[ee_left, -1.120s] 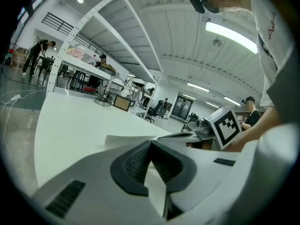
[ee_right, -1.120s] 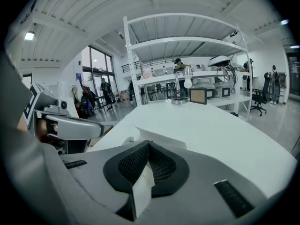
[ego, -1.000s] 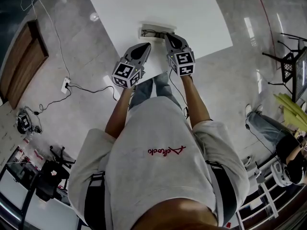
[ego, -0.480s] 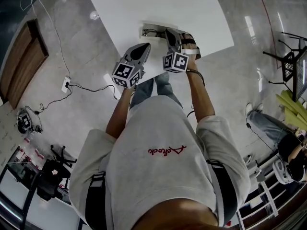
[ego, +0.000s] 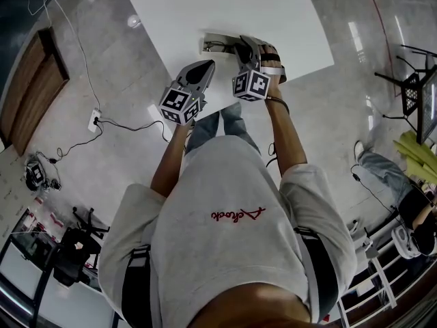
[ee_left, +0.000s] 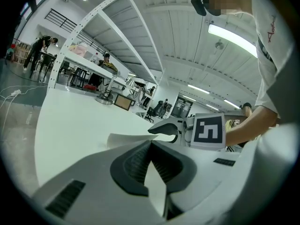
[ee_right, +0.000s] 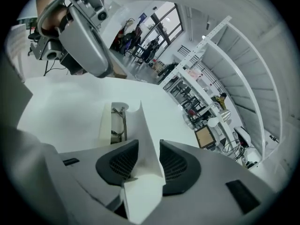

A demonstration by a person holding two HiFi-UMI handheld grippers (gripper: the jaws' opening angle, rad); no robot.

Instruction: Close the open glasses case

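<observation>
Head view: the white glasses case (ego: 217, 44) lies on the bench (ego: 225, 5) close to its near edge, at twelve o'clock from the person. The left hand-held gripper (ego: 207, 65) comes in from seven o'clock to its near corner, and the right hand-held gripper (ego: 240, 46) is at its right end, at three o'clock. Left gripper view: the jaws are drawn almost together, and a thin white panel between the pads looks like part of the case, so I read this one as pinning it down. Right gripper view: the jaws are pinched on the case's flap (ee_right: 143, 125), which stands up on edge. The glasses (ee_right: 121, 123) lie in the open tray beyond, at eleven o'clock. The case looks light and thin-walled, stiff in its panels but hinged at the folds. It would likely slide on the smooth bench, so hold the flap near its free edge and keep the body anchored. Against a second ago, the right hand-held gripper has rolled over, its marker cube swung inward and the flap risen with it. The left one hasn't budged, and the case stays put.
</observation>
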